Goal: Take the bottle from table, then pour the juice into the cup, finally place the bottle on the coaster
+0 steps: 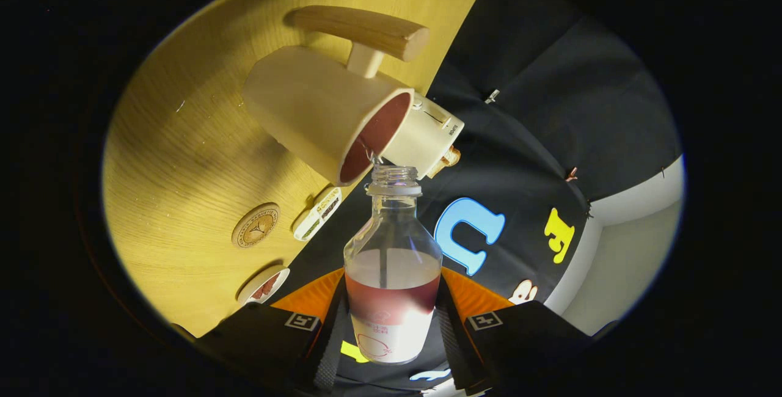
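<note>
Gripping the clear glass bottle (391,275) by its labelled lower body, the gripper (391,330) has both fingers pressed on its sides. Dark red juice (391,302) sits low inside. Bottle mouth touches the rim of the cream cup with wooden handle (317,110) just beyond. Round wooden coaster (255,225) lies aside on the yellow wooden table (183,159).

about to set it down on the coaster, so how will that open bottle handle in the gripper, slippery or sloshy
The bottle looks like smooth clear plastic or glass, so probably slippery between the fingers. It has no cap and holds red juice, so tilting likely spills. The gripper is shut on it low down, so it may wobble.
</note>
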{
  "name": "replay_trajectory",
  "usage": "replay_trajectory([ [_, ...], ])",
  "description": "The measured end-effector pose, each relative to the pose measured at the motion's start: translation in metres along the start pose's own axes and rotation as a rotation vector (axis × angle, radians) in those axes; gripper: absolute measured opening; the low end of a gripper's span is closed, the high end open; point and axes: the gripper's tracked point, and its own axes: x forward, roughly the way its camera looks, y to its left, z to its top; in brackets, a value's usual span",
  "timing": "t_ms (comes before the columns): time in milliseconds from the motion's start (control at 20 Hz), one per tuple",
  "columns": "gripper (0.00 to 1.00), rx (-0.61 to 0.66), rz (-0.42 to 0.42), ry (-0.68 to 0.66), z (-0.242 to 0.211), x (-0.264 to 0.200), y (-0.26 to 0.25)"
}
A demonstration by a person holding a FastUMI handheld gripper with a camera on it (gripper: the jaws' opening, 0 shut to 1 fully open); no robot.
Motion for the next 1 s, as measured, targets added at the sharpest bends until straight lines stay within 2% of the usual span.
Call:
replay_trajectory([
  [700, 0.73, -0.202, -0.058, -0.083, 0.001, 0.012, -0.019],
  [1000, 0.73, -0.229, -0.07, -0.109, -0.001, 0.007, -0.02],
])
